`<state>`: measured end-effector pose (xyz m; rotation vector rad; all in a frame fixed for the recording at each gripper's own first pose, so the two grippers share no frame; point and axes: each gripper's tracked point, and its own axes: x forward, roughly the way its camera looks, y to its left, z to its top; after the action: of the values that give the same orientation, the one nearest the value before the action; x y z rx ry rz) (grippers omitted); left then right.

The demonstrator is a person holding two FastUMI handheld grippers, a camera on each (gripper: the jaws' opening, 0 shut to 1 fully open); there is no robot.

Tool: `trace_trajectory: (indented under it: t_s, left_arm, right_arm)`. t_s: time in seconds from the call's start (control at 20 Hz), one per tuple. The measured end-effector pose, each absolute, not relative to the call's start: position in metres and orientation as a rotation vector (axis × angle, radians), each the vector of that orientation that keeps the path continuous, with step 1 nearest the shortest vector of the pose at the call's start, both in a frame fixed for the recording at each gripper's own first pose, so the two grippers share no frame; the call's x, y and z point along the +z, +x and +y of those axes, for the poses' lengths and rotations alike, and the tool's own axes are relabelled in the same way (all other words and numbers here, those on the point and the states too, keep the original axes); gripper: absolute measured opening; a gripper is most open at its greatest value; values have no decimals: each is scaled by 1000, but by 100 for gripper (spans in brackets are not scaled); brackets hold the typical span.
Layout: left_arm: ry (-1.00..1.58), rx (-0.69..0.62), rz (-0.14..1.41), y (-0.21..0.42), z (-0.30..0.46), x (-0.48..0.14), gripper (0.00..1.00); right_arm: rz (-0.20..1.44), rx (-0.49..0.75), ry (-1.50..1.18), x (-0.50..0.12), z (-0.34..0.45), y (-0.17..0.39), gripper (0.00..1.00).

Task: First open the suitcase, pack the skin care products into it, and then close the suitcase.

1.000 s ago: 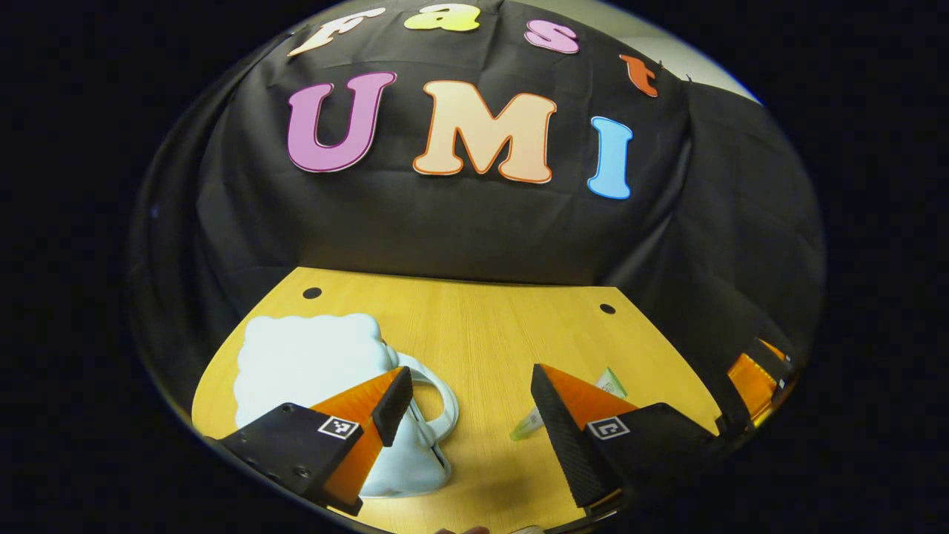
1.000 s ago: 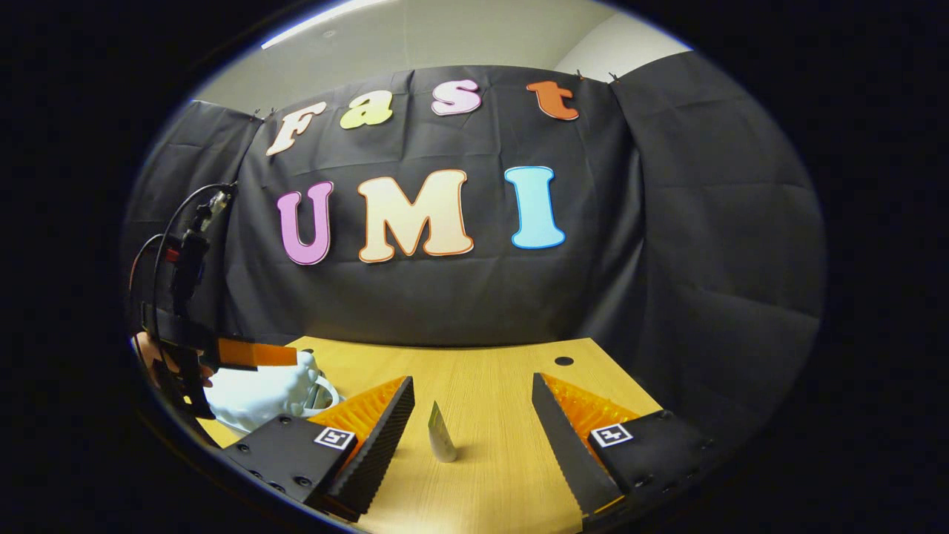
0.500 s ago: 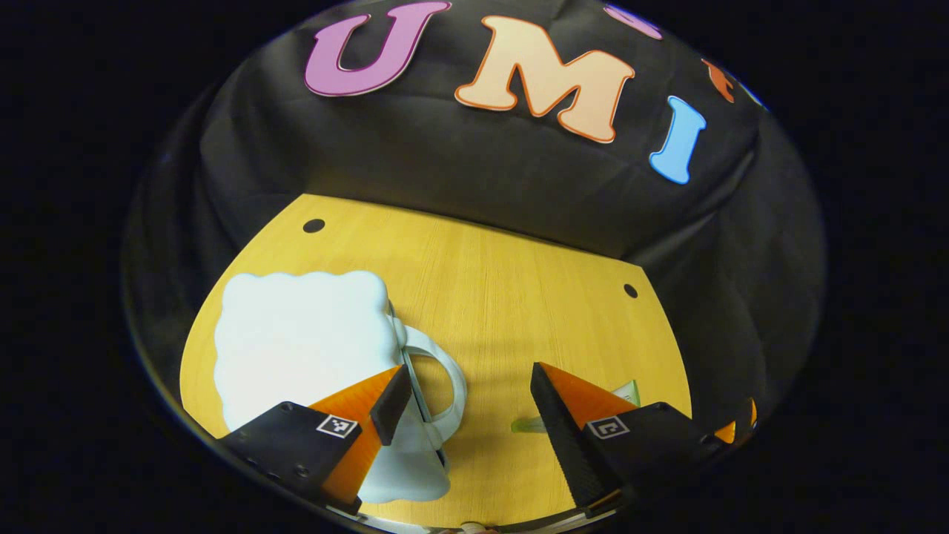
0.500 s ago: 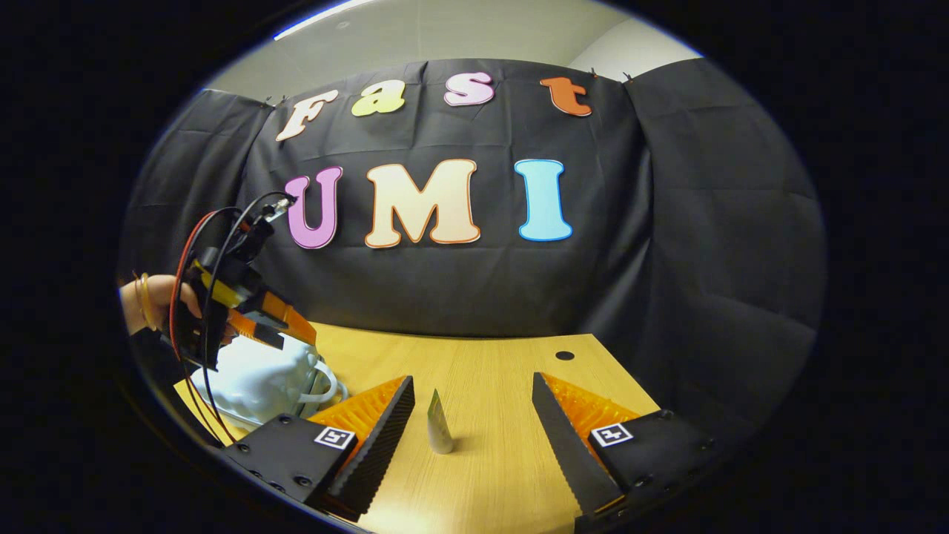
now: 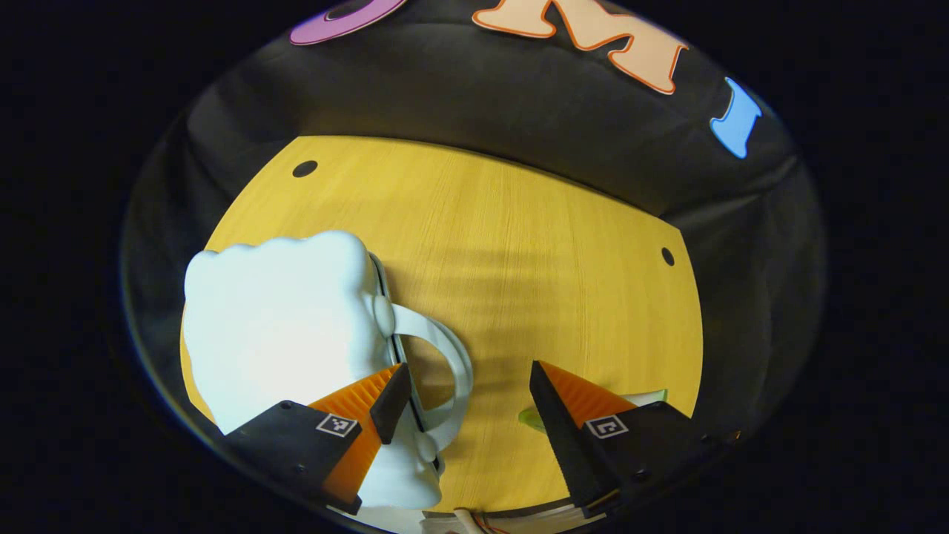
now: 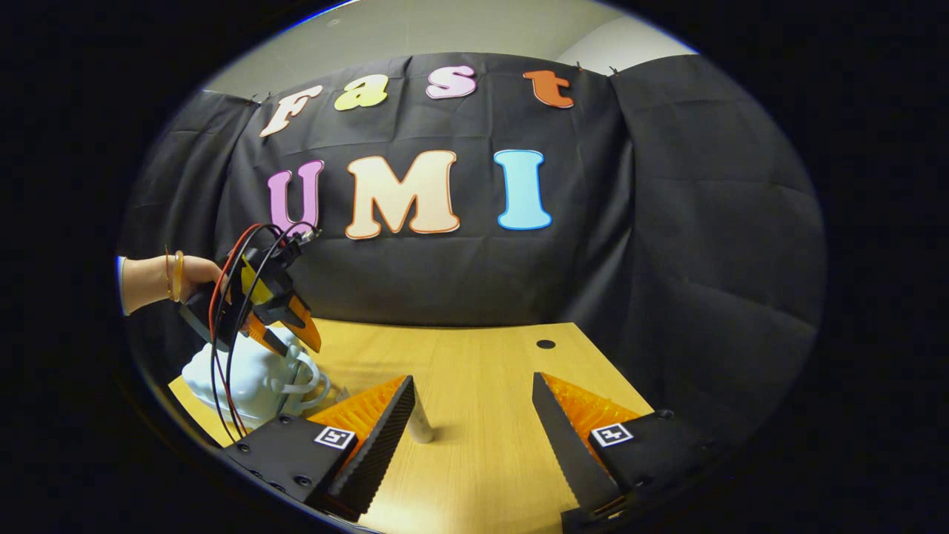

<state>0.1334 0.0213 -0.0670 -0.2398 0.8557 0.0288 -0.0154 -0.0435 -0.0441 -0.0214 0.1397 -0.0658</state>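
A white cloud-shaped suitcase (image 5: 274, 319) lies closed on the wooden table (image 5: 534, 252), its loop handle (image 5: 448, 356) pointing right. My left gripper (image 5: 467, 369) hovers open above the handle, tilted down at it, one finger over the suitcase's edge. A skin care tube (image 5: 531, 420) with a green cap lies behind its other finger. In the right gripper view, the suitcase (image 6: 248, 374) sits at the far left under the left gripper (image 6: 285, 334), which a hand (image 6: 159, 276) holds. My right gripper (image 6: 472, 380) is open; the tube (image 6: 421, 429) stands just beside its left finger, partly hidden.
The table (image 6: 482, 460) has small round cable holes (image 5: 305, 168) (image 5: 668, 256) near its back corners. The black cloth wall closes the back and right sides. Red and black cables (image 6: 230, 348) hang from the left gripper.
The left gripper has risen and tipped downward over the suitcase handle. The right gripper has shifted so that the tube now sits against its left finger. Both stay open.
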Motion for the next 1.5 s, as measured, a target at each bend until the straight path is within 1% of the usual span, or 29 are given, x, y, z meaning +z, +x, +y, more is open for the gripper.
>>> trace_trajectory:
  t_s: [0.15,0.2,0.35,0.45,0.5,0.6,0.65,0.8,0.85,0.9,1.0,1.05,1.1,1.2,1.3,1.5]
  left_arm:
    - [-251,44,919,141,19,-83,93]
    - [-253,52,937,144,17,-87,90]
    - [-247,79,976,152,19,-100,86]
    - [-238,115,1006,154,23,-109,78]
    - [-242,124,1017,156,23,-112,71]
    - [-247,135,1037,157,23,-120,65]
    - [-242,141,1049,157,25,-123,67]
    - [-226,147,1068,158,27,-128,53]
    - [-217,148,1073,158,28,-132,50]
    - [-208,155,1078,159,31,-135,40]
    - [-218,155,1092,158,30,-140,27]
    - [-227,154,1103,157,30,-144,25]
    - [-237,148,1115,156,29,-148,20]
    - [-241,121,1127,156,27,-152,17]
    - [-214,82,1118,156,26,-151,11]
    - [-197,32,1086,156,21,-142,9]
  right_arm:
    - [153,-97,-6,-47,-56,-20,99]
    - [156,-106,-4,-47,-59,-21,99]
    - [170,-128,-12,-54,-66,-24,99]
    - [177,-136,-16,-55,-68,-28,99]
    - [175,-140,-20,-55,-69,-28,100]
    - [171,-147,-28,-54,-71,-30,100]
    - [171,-149,-30,-54,-72,-30,100]
    - [179,-156,-28,-57,-75,-32,99]
    - [180,-158,-27,-58,-76,-33,99]
    - [181,-159,-26,-58,-77,-33,99]
    - [183,-162,-27,-58,-78,-33,99]
    - [183,-163,-29,-59,-78,-34,99]
    - [186,-164,-31,-60,-79,-34,99]
    - [192,-164,-32,-62,-79,-34,99]
    - [190,-161,-27,-62,-78,-33,99]
    - [201,-137,-23,-66,-70,-28,99]
